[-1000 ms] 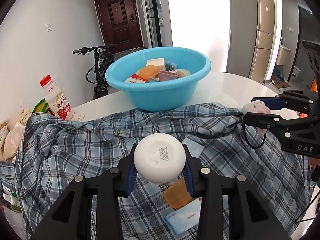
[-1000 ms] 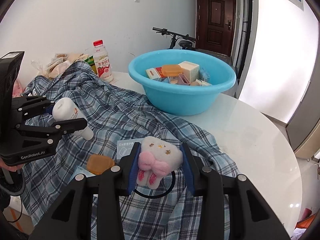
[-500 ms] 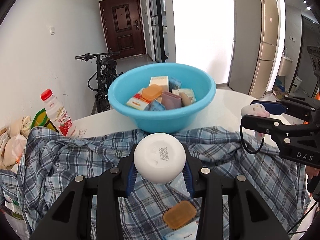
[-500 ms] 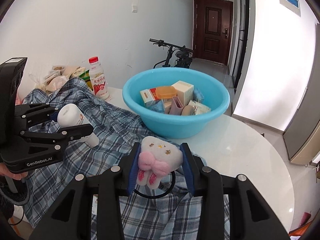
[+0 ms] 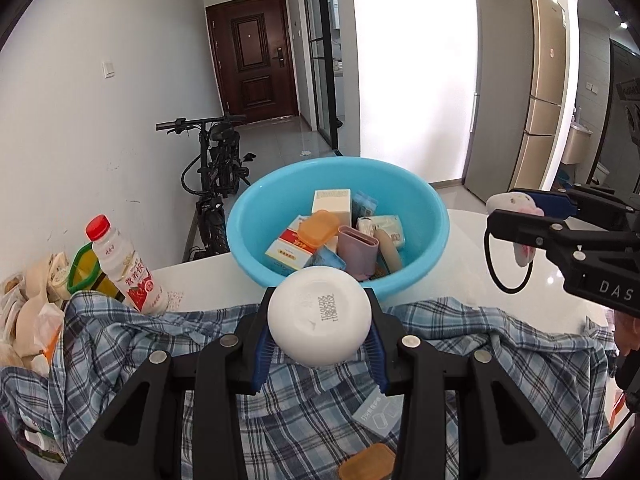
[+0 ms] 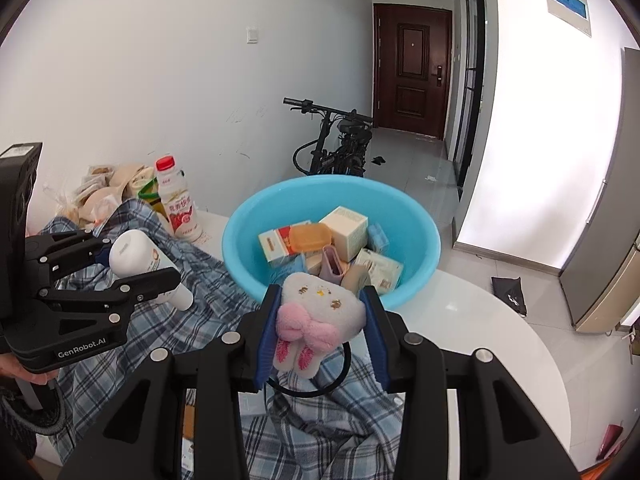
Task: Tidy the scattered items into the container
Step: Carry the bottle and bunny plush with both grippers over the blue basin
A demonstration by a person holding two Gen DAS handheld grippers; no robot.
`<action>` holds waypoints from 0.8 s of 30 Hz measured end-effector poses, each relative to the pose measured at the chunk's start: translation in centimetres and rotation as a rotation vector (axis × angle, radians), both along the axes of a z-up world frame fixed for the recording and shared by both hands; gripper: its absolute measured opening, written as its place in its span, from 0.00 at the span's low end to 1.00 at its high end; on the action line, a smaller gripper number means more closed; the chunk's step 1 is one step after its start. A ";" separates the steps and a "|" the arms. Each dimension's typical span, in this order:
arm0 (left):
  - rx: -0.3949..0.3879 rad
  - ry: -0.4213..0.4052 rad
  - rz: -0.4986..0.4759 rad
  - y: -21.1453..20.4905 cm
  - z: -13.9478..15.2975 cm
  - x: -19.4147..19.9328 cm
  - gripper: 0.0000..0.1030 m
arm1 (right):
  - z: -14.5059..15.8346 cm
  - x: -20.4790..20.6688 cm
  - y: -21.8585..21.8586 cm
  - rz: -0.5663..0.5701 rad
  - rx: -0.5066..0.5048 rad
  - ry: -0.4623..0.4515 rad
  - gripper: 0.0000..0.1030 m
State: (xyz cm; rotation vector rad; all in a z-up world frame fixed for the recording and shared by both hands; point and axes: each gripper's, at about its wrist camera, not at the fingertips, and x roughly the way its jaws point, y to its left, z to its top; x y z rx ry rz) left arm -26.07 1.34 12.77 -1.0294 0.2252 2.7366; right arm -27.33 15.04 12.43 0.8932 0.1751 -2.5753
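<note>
Light blue basin [image 5: 434,236] at centre frame; blue-and-white plaid cloth [image 5: 132,344] across the bottom; white bottle [image 5: 319,326]; grey plush toy [image 6: 320,312] with pink bow

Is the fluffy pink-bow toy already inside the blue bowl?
No, the plush toy is clamped in the right gripper, short of the blue basin.

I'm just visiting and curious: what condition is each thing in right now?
Left gripper: shut on white bottle.
White bottle: held, off the cloth.
Right gripper: shut on plush toy.
Plush toy: held, its black loop dangling.
Blue basin: upright, partly filled.
Drink bottle: upright, capped.
</note>
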 end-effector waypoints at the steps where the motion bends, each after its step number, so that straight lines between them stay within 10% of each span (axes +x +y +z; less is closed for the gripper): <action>1: 0.002 0.001 0.001 0.0 0.2 -0.4 0.40 | 0.3 -0.4 0.1 -0.003 0.000 0.001 0.37; 24: 0.059 0.003 0.049 0.4 1.8 -11.1 0.40 | 3.6 -8.8 0.4 -0.057 -0.068 -0.001 0.37</action>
